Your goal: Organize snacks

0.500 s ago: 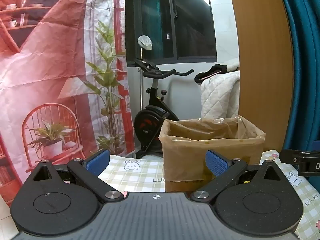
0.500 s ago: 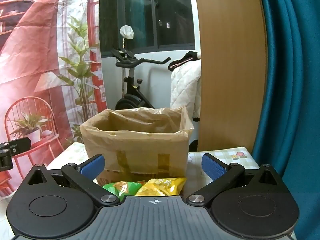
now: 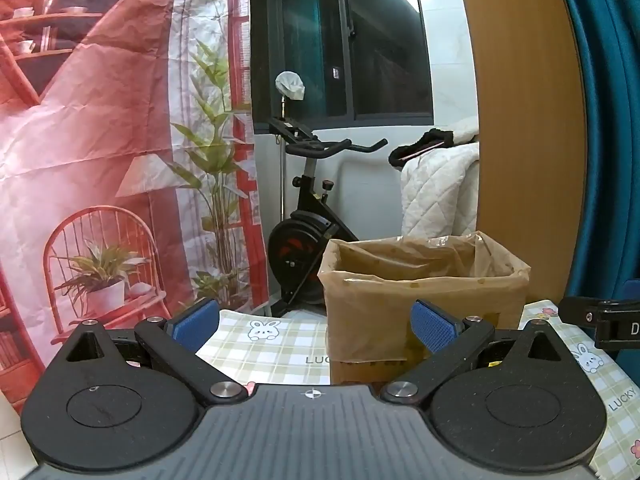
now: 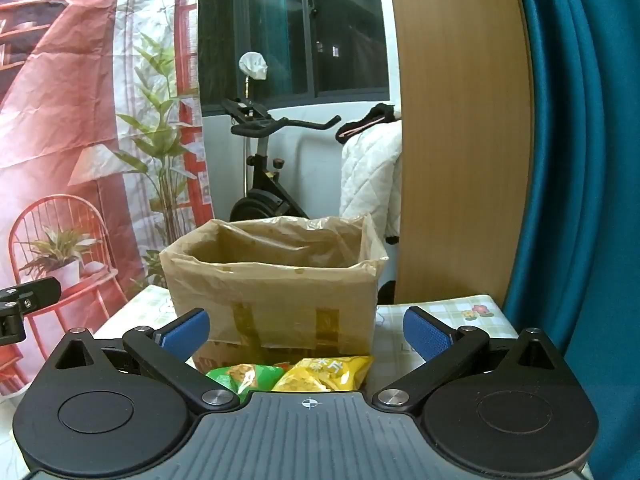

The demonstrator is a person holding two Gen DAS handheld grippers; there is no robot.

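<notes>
Checked tablecloth bears upright, open-topped box.

The right gripper has its jaws wide apart and empty. A green snack bag and a yellow snack bag lie just before the cardboard box.

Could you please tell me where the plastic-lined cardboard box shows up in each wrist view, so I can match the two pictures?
Left wrist: the cardboard box stands right of centre on the checked tablecloth, behind the right fingertip.
Right wrist: the cardboard box stands at centre, just behind the green snack bag and the yellow snack bag.
Shared landmark: the exercise bike behind the box.
</notes>
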